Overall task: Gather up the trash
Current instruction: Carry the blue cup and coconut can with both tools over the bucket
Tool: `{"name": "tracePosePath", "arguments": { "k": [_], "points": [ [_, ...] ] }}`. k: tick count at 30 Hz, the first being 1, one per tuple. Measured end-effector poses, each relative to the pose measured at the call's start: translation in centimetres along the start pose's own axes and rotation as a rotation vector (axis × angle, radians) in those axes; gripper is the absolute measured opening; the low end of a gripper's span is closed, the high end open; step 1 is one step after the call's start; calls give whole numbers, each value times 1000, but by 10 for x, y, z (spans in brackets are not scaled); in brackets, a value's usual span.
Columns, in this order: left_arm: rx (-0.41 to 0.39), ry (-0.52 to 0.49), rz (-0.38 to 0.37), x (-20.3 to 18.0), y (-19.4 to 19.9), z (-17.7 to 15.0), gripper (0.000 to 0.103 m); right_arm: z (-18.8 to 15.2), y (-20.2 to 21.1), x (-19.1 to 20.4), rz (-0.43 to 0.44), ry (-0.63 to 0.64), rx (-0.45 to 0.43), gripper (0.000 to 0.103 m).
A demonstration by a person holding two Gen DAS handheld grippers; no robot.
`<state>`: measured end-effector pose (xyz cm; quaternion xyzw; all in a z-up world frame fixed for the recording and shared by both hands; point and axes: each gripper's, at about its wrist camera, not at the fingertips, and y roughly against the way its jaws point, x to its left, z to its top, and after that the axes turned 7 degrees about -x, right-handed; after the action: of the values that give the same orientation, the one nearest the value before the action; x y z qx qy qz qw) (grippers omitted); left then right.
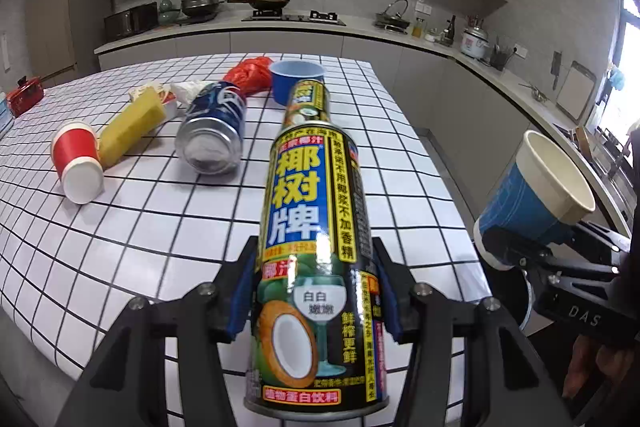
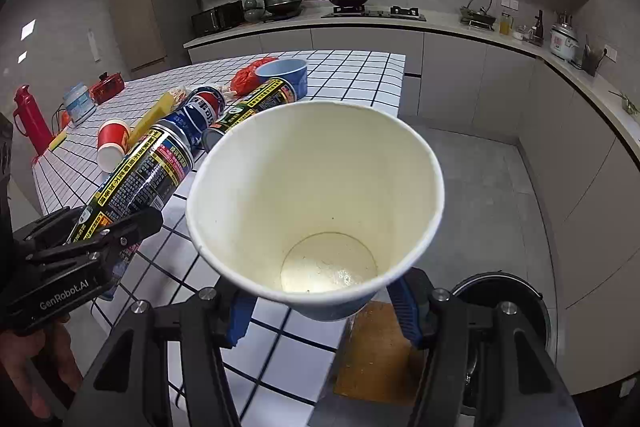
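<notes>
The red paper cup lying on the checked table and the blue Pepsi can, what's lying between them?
A yellow rectangular sponge-like block lies between the red paper cup and the blue Pepsi can, clearest in the left wrist view.

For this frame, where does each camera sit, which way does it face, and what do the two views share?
Left wrist: on the left gripper, looking along its jaws across the checked table to the kitchen counter; jaws shut on a coconut can; the right gripper with its cup shows at right.
Right wrist: on the right gripper, off the table's corner, facing the same counter; the cup's open mouth fills the centre; the left gripper and a hand show at left.
Shared: both held items, Pepsi can, red cup, stove.
</notes>
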<state>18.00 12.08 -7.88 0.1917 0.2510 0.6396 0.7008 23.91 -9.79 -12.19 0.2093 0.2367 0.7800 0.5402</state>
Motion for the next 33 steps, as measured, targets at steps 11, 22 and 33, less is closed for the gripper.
{"name": "tracePosePath", "arguments": {
  "k": [11, 22, 33],
  "points": [
    [-3, -22, -28, -39, 0, -1, 54, -8, 22, -33, -23, -24, -14, 61],
    [-2, -72, -113, -112, -7, -2, 54, -22, 53, -103, -106, -77, -21, 61],
    [12, -108, -178, -189, -17, -12, 54, -46, 87, -183, -178, -115, -4, 61]
  ]
}}
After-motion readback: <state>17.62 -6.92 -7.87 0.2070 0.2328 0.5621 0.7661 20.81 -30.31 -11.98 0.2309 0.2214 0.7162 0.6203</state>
